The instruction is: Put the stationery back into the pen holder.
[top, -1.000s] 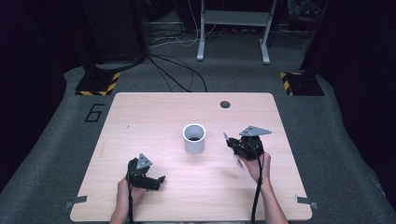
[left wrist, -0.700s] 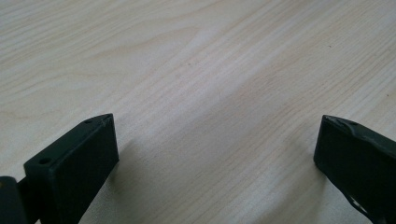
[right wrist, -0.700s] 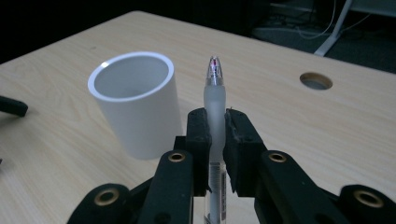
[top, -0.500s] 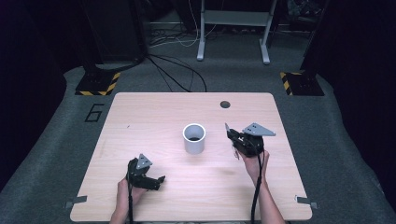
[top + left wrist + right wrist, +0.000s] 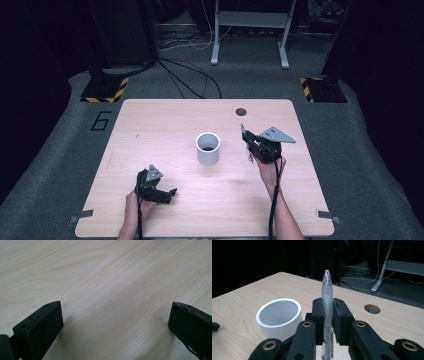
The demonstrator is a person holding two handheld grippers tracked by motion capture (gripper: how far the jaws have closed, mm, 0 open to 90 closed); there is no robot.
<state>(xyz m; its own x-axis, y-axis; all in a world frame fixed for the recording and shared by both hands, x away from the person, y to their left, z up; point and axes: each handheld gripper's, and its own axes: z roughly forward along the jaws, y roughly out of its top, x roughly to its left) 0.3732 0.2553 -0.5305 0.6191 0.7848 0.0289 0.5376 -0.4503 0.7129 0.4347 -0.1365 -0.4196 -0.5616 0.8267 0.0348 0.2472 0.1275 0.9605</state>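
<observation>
A pen (image 5: 327,293) with a frosted clear cap stands upright between the jaws of my right gripper (image 5: 327,306), which is shut on it. In the high view that right gripper (image 5: 248,137) hovers above the table just right of a white cup (image 5: 207,148); the pen there is too small to make out. The same white cup (image 5: 279,318) shows open-topped at the left in the right gripper view. My left gripper (image 5: 167,192) rests low at the table's front left, jaws wide open over bare wood (image 5: 110,290), nothing between them.
The light wooden table (image 5: 150,125) has a round cable hole (image 5: 241,111) near its far right edge. Beyond the table lie grey floor, black cables, a metal stand's legs (image 5: 215,55) and yellow-black striped bases (image 5: 105,90).
My right gripper, with the pen in it, has shifted slightly right and toward the far side. The left gripper has stayed put.
</observation>
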